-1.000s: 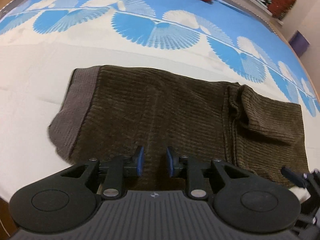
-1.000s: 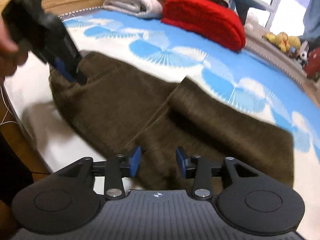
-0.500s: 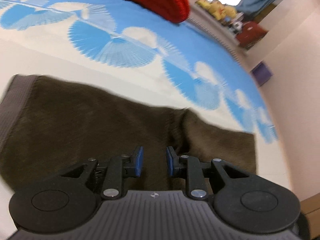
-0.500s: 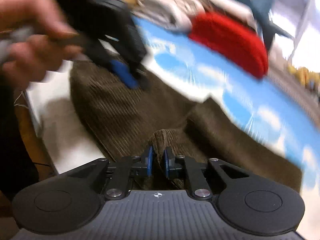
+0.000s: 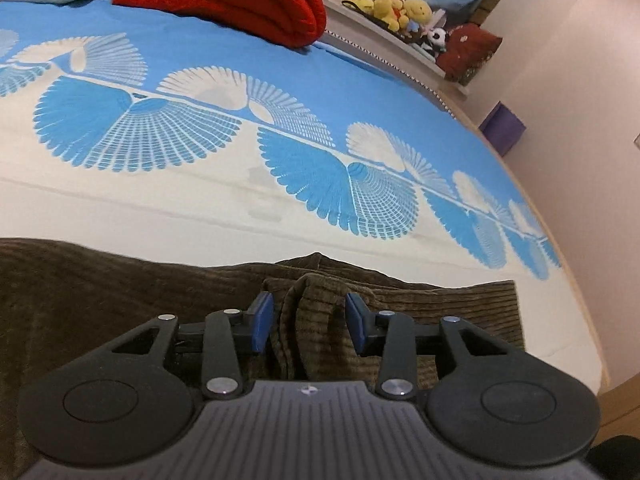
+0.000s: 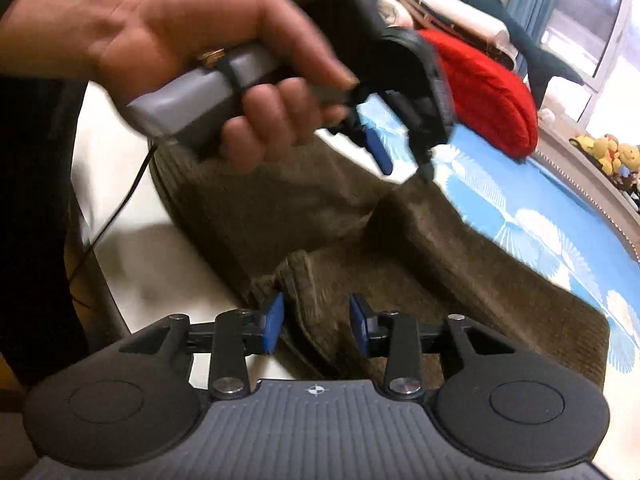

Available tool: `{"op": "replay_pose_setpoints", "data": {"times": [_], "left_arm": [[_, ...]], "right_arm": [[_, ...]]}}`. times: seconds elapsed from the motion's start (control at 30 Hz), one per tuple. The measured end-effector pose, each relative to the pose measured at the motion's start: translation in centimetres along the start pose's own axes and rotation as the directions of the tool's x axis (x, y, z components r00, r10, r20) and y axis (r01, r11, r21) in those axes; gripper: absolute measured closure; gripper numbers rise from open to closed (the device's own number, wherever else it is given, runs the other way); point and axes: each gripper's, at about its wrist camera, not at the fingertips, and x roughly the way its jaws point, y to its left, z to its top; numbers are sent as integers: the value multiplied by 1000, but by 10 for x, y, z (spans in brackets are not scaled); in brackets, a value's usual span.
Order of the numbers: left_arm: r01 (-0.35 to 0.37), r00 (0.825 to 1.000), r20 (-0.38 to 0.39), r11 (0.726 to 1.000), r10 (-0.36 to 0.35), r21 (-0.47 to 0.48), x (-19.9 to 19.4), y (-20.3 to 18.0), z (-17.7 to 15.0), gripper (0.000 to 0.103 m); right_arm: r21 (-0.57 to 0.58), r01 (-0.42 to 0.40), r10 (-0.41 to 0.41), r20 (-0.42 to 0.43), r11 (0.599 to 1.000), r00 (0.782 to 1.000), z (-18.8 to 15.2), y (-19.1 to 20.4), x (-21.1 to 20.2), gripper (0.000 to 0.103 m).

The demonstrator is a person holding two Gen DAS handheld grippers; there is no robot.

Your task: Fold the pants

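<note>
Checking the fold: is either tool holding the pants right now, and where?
Neither grips: both tools' jaws are opening, a bunched ridge of the brown pants loose between the left tool and the right tool.

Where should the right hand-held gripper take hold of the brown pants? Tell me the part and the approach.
Probably the raised ridge of bunched corduroy on the brown pants, at their near edge. Come from the near side, angled down along the cloth. The ridge stands up off the bed, already between the opening pads of the right hand-held gripper, unpinched.

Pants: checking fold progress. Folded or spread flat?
Partly folded: the pants lie doubled over on the bed, with a bunched fold.
</note>
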Motion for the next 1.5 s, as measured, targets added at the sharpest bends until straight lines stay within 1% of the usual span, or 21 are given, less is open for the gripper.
{"op": "replay_pose_setpoints", "data": {"times": [0.03, 0.07, 0.1, 0.17, 0.23, 0.3, 0.37, 0.4, 0.5, 0.63, 0.7, 0.77, 0.87, 0.93, 1.03, 1.07, 1.1, 1.17, 1.27, 1.4, 1.5], "left_arm": [[-7, 1000, 1, 1000, 7, 20, 7, -3, 0, 64], [-17, 1000, 11, 999, 17, 48, 10, -5, 1, 85], [-37, 999, 36, 996, 34, 84, 9, -8, 2, 96], [-31, 994, 110, 996, 21, 88, -2, -9, 12, 96], [-37, 988, 152, 996, 25, 81, -6, -10, 18, 98], [-143, 985, 114, 983, 130, 116, 8, -12, 20, 99], [-197, 980, -12, 979, 198, 60, 23, 0, 22, 97], [-192, 981, -40, 981, 192, 0, 21, 9, 23, 97], [-155, 987, 20, 983, 157, -103, -10, 17, 33, 95], [-100, 994, 42, 995, 100, -11, -51, -1, 46, 89], [-116, 993, -16, 993, 116, 37, -66, -10, 44, 87], [-162, 982, -84, 984, 168, 70, -81, -24, 35, 87], [-144, 978, -132, 982, 160, 119, -107, -43, 0, 85], [-131, 979, -136, 982, 150, 136, -112, -51, -28, 85], [-131, 984, -95, 973, 151, 190, -96, -50, -83, 85], [-152, 963, -192, 969, 190, 197, -74, -41, -102, 83], [-202, 923, -302, 967, 241, 155, -57, -27, -116, 79], [-203, 936, -292, 979, 195, 4, -64, -17, -104, 80], [-193, 966, -165, 980, 197, 45, -83, -22, -93, 80], [-178, 971, -155, 983, 182, 40, -86, -17, -103, 80], [-165, 976, -131, 982, 176, 88, -84, -27, -107, 80]], "right_arm": [[-8, -2, 2, -1, 1000, 1000, 0, 2, 2, 65], [-13, -5, 5, 3, 1000, 1000, 1, 4, 2, 65], [-17, -12, 12, 7, 1000, 1000, 2, 6, 1, 66], [-30, -24, 25, 31, 999, 999, 4, 9, -2, 89], [-46, -19, 21, 58, 999, 998, 4, 12, -7, 89], [-49, -24, 26, 49, 999, 998, 2, 12, -7, 89], [-52, -52, 52, 7, 997, 999, -2, 11, -2, 88], [-57, -48, 48, 8, 997, 999, -2, 13, -4, 88], [56, -78, 77, 11, 995, 997, 5, -2, -18, 83], [306, -34, 15, 63, 951, 998, 13, -51, -51, 68], [431, 16, -52, 71, 902, 996, 14, -83, -71, 62], [542, 83, -129, 46, 837, 991, 9, -114, -88, 48], [678, 266, -253, -121, 685, 960, -21, -158, -99, 30], [727, 372, -299, -236, 578, 925, -51, -176, -95, 29], [805, 424, -272, -335, 415, 902, -99, -189, -88, 31], [841, 410, -244, -340, 354, 908, -111, -192, -86, 31], [879, 377, -209, -326, 291, 922, -121, -195, -85, 31], [894, 367, -178, -330, 258, 927, -130, -199, -80, 32], [896, 363, -153, -333, 257, 930, -134, -201, -71, 32], [925, 320, -118, -301, 207, 946, -141, -210, -69, 32], [925, 317, -109, -301, 207, 948, -143, -209, -66, 32]]}}
